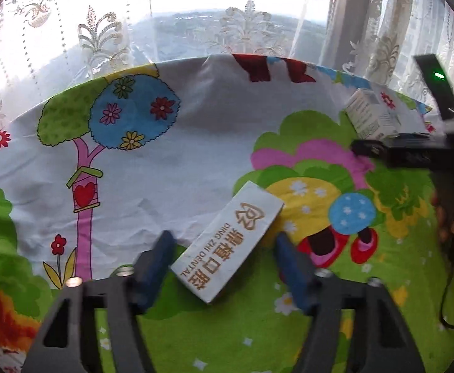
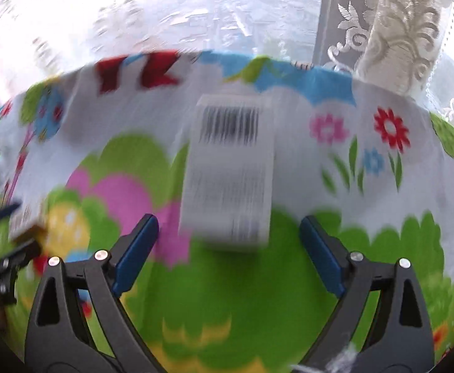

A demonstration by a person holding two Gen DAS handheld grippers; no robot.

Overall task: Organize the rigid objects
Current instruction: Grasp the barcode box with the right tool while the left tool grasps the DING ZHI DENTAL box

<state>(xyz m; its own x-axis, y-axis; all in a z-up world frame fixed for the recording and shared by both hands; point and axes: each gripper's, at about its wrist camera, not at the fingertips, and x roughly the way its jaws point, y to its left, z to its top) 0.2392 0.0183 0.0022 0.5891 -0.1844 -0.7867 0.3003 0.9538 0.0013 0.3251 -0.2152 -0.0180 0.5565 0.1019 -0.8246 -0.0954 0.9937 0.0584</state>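
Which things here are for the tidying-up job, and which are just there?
For the job:
- dental box, lying between the left gripper fingers
- barcode box, in front of the open right gripper

Just there:
- cartoon cloth under the boxes
- lace curtain
- window behind it

Two white cardboard boxes: one gold-lettered dental box [image 1: 227,244] near, one barcoded box [image 2: 230,171] far right.

Cartoon-print cloth [image 1: 196,143], dental box [image 1: 227,245], barcode box [image 2: 230,174]
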